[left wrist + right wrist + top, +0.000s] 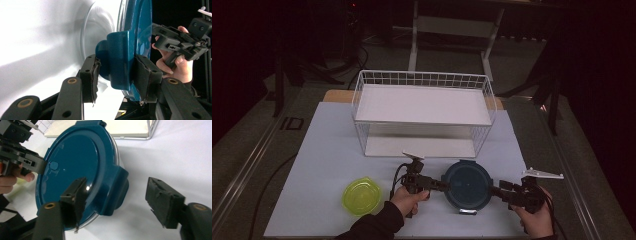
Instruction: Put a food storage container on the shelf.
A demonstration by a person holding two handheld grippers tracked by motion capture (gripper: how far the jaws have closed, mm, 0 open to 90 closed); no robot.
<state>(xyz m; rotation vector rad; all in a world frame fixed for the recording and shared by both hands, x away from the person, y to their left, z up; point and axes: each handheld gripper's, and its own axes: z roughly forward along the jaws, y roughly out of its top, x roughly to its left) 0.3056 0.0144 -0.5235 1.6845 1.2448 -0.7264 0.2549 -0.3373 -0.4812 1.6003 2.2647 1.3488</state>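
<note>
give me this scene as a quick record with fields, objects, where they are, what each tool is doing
surface: white table
back: white wire rack, two shelves
front middle: round container with blue lid
front left: yellow-green lidded container, untouched
left tool: jaws either side of the lid's side latch, pads close to it, contact unclear
right tool: open, jaws straddling the opposite latch, not touching it
hands: one on each tool

White table (322,150), wire shelf rack (424,112) at far middle, yellow-green lid (361,195) near left, blue-lidded container (468,186) near middle
</note>
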